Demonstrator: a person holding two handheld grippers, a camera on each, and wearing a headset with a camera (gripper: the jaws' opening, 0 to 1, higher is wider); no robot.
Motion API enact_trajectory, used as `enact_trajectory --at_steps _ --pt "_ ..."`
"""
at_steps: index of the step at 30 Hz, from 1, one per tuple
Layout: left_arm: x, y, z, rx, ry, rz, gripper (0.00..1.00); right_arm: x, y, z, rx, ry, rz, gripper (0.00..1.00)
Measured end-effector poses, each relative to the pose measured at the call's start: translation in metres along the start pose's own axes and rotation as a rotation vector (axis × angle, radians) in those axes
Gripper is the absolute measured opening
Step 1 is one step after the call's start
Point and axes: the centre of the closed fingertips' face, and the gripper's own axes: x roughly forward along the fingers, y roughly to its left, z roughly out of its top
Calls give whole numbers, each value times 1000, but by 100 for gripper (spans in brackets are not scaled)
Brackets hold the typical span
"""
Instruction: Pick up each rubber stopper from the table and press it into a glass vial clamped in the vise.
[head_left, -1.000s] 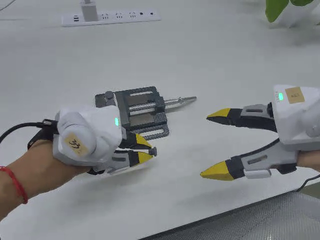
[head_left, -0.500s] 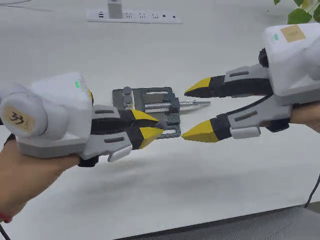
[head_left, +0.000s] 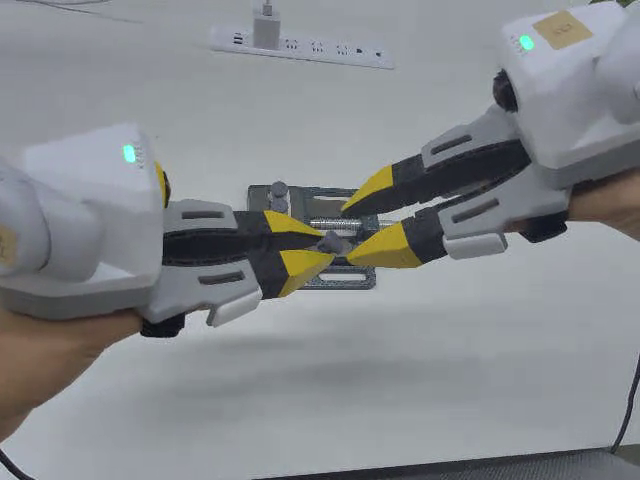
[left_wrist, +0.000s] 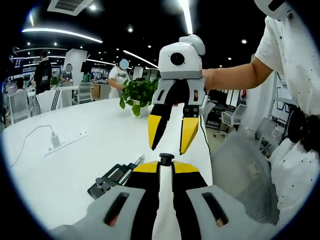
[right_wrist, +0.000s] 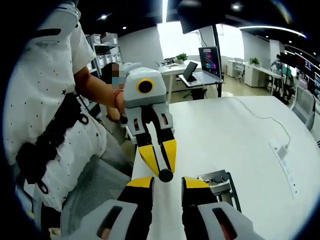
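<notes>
Right gripper (head_left: 347, 237) has swung in tip-to-tip with the left gripper (head_left: 326, 247) since a second ago. Stopper (head_left: 334, 243) is up in the air near the vise (head_left: 356, 279), pinched in the left's tips. Right's jaws are spread apart, flanking it.

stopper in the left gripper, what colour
Dark grey stopper, clearest in the right gripper view.

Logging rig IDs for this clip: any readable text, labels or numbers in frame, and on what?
Nothing can be read.
Tan label on the right gripper: too blurred to read.
Sticker on the left gripper: cut off by the frame edge.
Monitor: too small to read.
</notes>
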Motion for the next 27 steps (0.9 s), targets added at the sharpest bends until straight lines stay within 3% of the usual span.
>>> enact_trajectory --at_steps 8,27 --pt "-1 -1 8 4 -22 -7 5 1 4 6 -10 -7 29 9" --pt "-1 -3 8 10 -14 -18 5 0 8 9 -29 -14 31 9"
